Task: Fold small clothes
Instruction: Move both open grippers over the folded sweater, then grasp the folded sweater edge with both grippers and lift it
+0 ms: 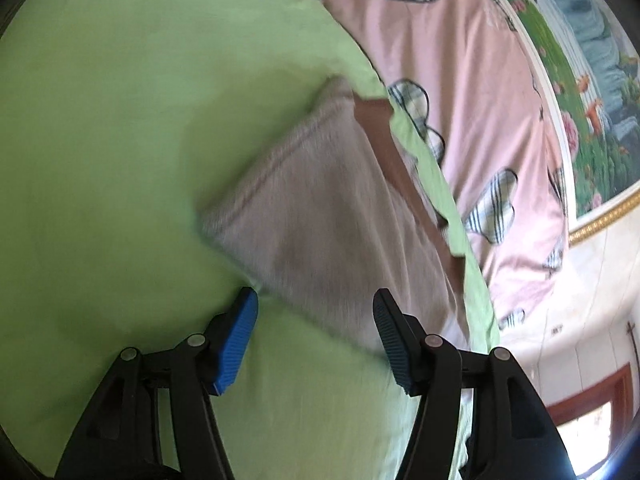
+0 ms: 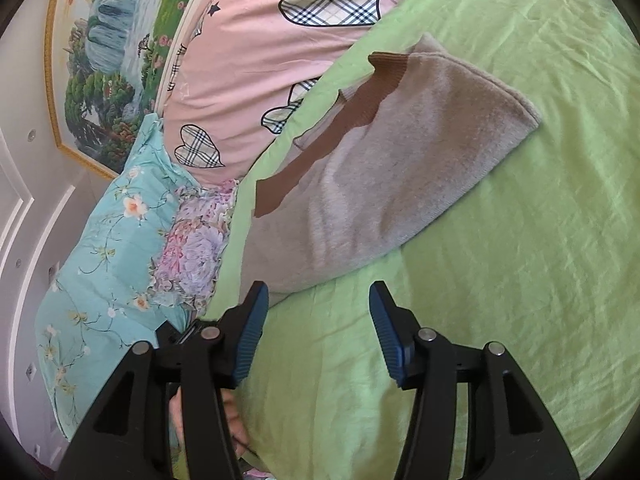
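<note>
Your left gripper (image 1: 316,320) stood with its jaws apart and nothing pressed between the pads; the near corner of the folded beige garment (image 1: 320,216) lay just ahead of the tips, its edge running into the gap between them. Your right gripper (image 2: 316,312) likewise stood parted and empty, with only the green sheet (image 2: 500,280) beneath the gap and the garment (image 2: 384,168) lying ahead of and slightly left of its tips. The brown trim (image 2: 340,128) ran along the garment's far edge, on the side away from both claws, toward the pink heart-print quilt (image 2: 248,80).

In my judgement the garment looked already doubled over, so the step in hand was either a further fold or a release after one. To do it well, you should take the near edge of the garment alone, keeping the pads clear of the sheet, which lies right under it and would lift with the cloth. Seat both claws on the same edge, well apart from one another, so the fold carries over squarely to the trimmed side.

Both claws pointed forward and downward at the bed. The left wrist view was blurred and rolled against the bed; the right view was sharp. A hand (image 2: 224,420) showed below the right claw's left finger.
</note>
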### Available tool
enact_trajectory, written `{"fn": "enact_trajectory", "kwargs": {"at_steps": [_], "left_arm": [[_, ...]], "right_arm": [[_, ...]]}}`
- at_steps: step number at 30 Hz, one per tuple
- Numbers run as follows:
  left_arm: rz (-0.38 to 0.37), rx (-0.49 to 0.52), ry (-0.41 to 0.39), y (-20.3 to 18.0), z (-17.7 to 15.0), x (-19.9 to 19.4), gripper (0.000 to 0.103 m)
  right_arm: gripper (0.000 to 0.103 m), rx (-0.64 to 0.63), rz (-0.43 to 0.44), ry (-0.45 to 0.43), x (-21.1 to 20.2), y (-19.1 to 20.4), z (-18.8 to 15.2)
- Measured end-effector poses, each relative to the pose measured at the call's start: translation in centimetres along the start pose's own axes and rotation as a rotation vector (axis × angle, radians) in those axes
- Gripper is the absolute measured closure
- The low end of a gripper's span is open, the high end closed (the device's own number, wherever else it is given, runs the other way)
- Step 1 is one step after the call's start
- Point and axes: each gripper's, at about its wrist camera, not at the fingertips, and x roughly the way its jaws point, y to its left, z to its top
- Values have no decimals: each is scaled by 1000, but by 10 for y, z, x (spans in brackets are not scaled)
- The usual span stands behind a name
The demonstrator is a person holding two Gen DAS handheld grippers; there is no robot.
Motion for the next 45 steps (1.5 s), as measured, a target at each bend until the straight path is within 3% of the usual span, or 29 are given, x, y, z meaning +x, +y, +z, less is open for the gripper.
{"fn": "enact_trajectory", "kwargs": {"at_steps": [3, 6, 8, 11, 13, 18, 24, 27, 30, 36, 37, 38, 39, 40, 41, 42, 45], "left_arm": [[21, 0, -30, -4, 11, 11, 43], [28, 32, -25, -12, 25, 24, 55], [25, 37, -9, -11, 35, 34, 88], [22, 48, 0, -13, 43, 41, 93], [35, 108, -12, -28, 45, 40, 95], [-37, 362, -39, -105, 33, 35, 96], [-145, 654, 87, -190, -20, 83, 97], [-111, 711, 160, -193, -44, 115, 97], [-116, 713, 192, -187, -50, 124, 97], [-99, 769, 194, -190, -49, 121, 97], [-93, 777, 197, -191, -51, 122, 97], [-85, 784, 200, -193, -51, 122, 97], [-80, 791, 198, -195, -52, 121, 97], [-74, 801, 192, -197, -53, 117, 97], [-74, 805, 191, -199, -53, 114, 97], [-87, 806, 190, -204, -52, 109, 97], [-153, 806, 207, -220, -57, 103, 96]], "right_arm": [[49, -5, 0, 3, 2, -1, 6], [49, 1, 3, 12, 8, -2, 14], [49, -9, -2, 20, 13, -2, 21], [49, -14, -10, 31, 20, -3, 35], [49, -20, -24, 40, 24, -5, 46], [49, -77, -31, 87, 41, 1, 90], [49, -122, -8, 164, 80, 10, 144], [45, -112, 33, 237, 108, 7, 160], [24, -66, 108, 339, 142, 0, 165], [24, -95, 119, 412, 197, 10, 169], [26, -116, 118, 419, 207, 16, 169], [37, -133, 109, 433, 219, 24, 169], [54, -141, 96, 441, 229, 30, 170], [62, -149, 84, 456, 239, 34, 170], [78, -173, 66, 460, 246, 40, 171], [87, -191, 60, 453, 246, 44, 172], [87, -245, 94, 392, 213, 53, 180]]}}
